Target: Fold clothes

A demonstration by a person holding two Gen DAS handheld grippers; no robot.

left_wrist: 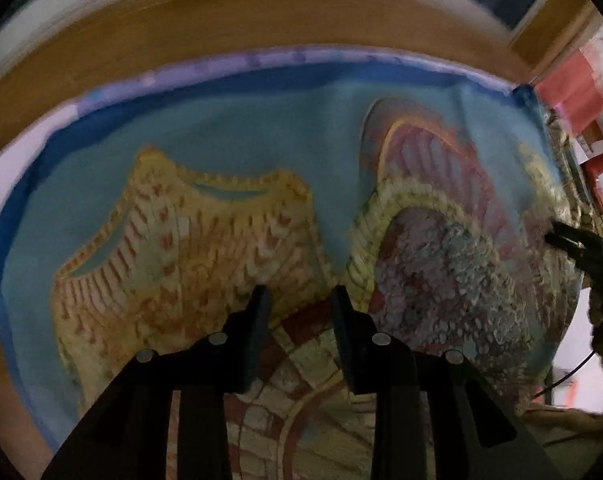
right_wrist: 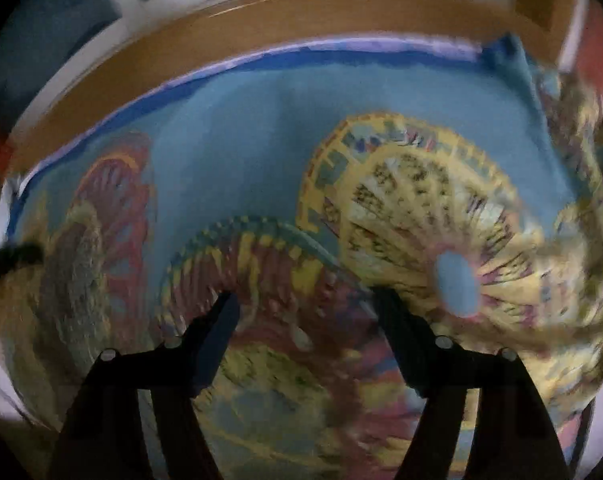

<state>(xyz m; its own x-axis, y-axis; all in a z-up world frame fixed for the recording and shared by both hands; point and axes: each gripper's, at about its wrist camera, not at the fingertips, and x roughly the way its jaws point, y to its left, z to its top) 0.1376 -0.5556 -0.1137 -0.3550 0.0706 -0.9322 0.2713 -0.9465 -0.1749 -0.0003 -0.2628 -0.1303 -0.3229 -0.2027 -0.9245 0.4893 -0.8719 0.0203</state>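
A light blue cloth (left_wrist: 261, 136) printed with large yellow, red and purple fan shapes lies spread flat, filling both views (right_wrist: 229, 148). My left gripper (left_wrist: 299, 300) hovers over the cloth near its middle, its jaws apart with nothing between them. My right gripper (right_wrist: 303, 300) is wide open above a red and yellow fan print, empty. The right gripper's tip also shows in the left wrist view (left_wrist: 565, 240) at the cloth's right edge. The left gripper's tip shows at the left edge of the right wrist view (right_wrist: 17, 258). The right wrist view is blurred.
The cloth lies on a white surface (left_wrist: 13, 168) with a purple patterned strip (left_wrist: 261, 58) along its far edge. A brown wooden board (left_wrist: 221, 20) runs behind it. Red and white clutter (left_wrist: 573, 88) stands at the right.
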